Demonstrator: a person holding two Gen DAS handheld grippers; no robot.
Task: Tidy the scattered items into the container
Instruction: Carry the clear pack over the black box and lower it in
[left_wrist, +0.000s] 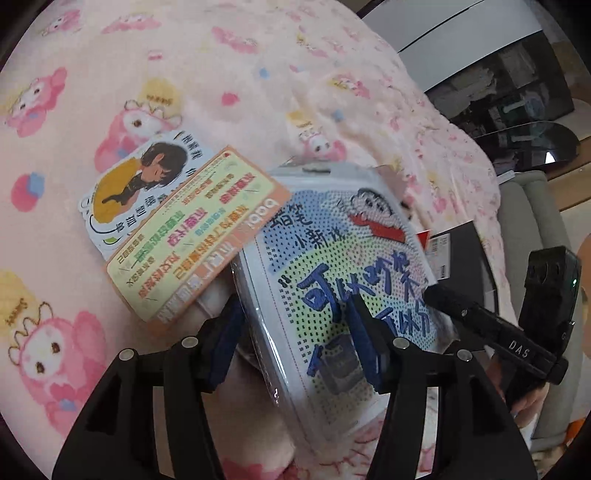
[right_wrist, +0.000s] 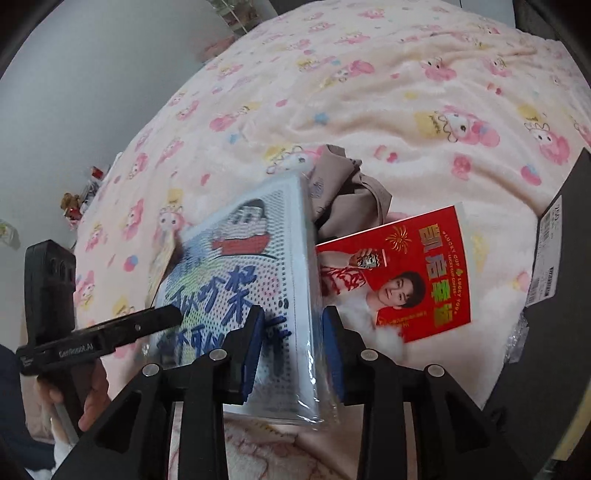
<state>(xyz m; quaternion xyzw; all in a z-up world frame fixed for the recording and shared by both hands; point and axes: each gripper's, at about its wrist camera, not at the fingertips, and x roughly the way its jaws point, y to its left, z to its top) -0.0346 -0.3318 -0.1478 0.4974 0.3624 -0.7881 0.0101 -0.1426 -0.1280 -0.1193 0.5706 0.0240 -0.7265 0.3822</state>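
Observation:
A plastic-wrapped white box with a dotted cartoon print (left_wrist: 332, 266) is held off the pink blanket by both grippers. My left gripper (left_wrist: 295, 332) is shut on its near edge. My right gripper (right_wrist: 293, 343) is shut on its other edge (right_wrist: 258, 280). An orange-rimmed card (left_wrist: 192, 236) and a card with a figure in yellow (left_wrist: 140, 181) lie to the left of the box. A red card with a man's picture (right_wrist: 406, 273) lies to the right of the box. A black container (right_wrist: 554, 280) stands at the right edge; it also shows in the left wrist view (left_wrist: 461, 258).
A pink cartoon-print blanket (right_wrist: 369, 92) covers the bed. A crumpled brown cloth (right_wrist: 343, 188) lies behind the box. A grey wall (right_wrist: 92, 74) borders the bed on the left. A grey couch (left_wrist: 532, 221) and dark furniture (left_wrist: 498, 85) stand beyond the bed edge.

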